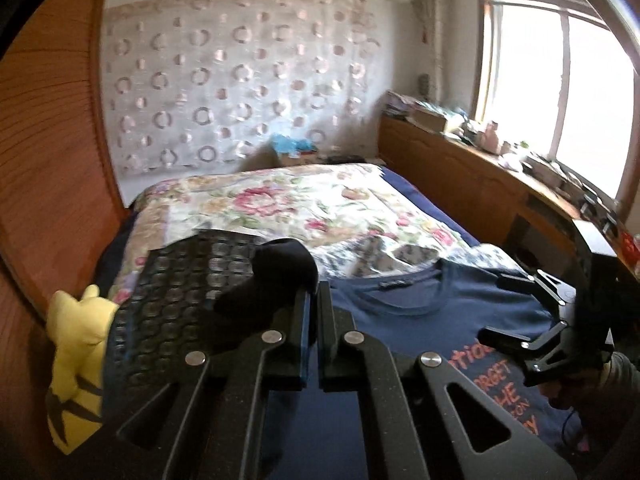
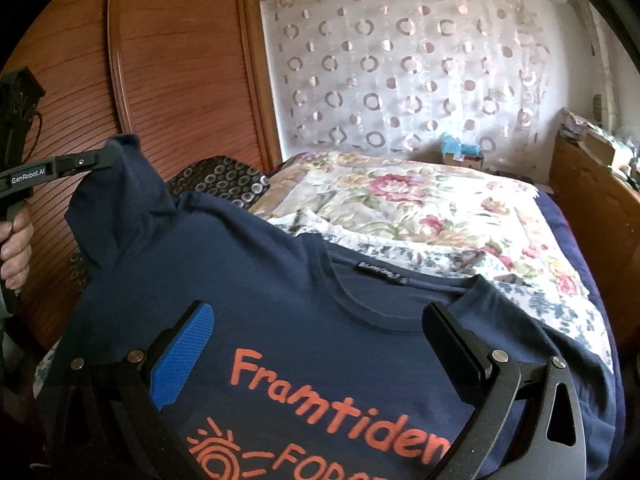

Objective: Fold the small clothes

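Left wrist view: left gripper (image 1: pixel 314 292) is angled down over the bed (image 1: pixel 320 204), jaws clamped together on a bunched fold of dark sleeve (image 1: pixel 276 276), which is lifted clear of the bedding. The rest of the navy T-shirt (image 1: pixel 420 320) is laid flat beyond, collar toward the floral quilt (image 1: pixel 304 200). The right gripper (image 1: pixel 516 308) is seen at the frame's right edge, jaws spread above the shirt; its handle is cut off by the fisheye rim. A yellow plush toy (image 1: pixel 76 360) is partly hidden behind a dark patterned cushion (image 1: pixel 176 292). Motion blur softens most of this frame.

Right wrist view: right gripper (image 2: pixel 320 344) is held low over the shirt's chest (image 2: pixel 320 380), fingers wide apart with nothing gripped; contact with the fabric is probably nil, hard to confirm. The orange print is cut off at the bottom. At left, a hand (image 2: pixel 16 248) holds the left gripper's handle, with the sleeve (image 2: pixel 120 184) raised into a peak at its tip.
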Action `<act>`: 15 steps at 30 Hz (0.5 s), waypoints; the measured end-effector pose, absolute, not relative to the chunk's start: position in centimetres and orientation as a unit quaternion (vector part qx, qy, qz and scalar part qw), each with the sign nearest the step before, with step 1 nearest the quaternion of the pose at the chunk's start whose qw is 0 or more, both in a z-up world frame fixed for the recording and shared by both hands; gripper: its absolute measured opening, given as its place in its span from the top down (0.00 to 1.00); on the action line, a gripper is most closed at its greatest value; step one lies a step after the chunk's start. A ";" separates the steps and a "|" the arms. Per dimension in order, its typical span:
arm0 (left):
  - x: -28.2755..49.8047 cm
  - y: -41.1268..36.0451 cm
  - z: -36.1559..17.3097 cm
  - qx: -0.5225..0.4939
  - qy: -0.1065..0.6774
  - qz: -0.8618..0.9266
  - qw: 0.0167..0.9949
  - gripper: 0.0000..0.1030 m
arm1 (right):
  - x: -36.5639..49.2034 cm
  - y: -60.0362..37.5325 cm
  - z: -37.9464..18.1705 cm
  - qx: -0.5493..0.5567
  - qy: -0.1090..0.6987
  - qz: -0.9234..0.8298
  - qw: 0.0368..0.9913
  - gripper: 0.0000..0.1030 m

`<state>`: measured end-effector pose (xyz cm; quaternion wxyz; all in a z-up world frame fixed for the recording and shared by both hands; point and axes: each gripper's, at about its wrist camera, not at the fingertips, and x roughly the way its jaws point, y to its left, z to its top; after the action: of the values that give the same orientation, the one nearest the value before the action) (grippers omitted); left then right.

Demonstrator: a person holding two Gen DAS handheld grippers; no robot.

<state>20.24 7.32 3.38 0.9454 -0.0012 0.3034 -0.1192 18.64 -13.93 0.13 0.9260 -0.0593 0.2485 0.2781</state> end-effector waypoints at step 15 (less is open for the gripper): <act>19.3 7.5 2.0 -0.013 0.321 -0.117 0.940 0.38 | 18.1 -12.2 -1.1 -0.062 0.262 0.279 0.922 0.00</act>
<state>19.29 7.51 1.99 0.9397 -0.0132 0.3209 -0.1173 18.14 -12.21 -1.05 0.9218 -0.0621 0.2617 0.2793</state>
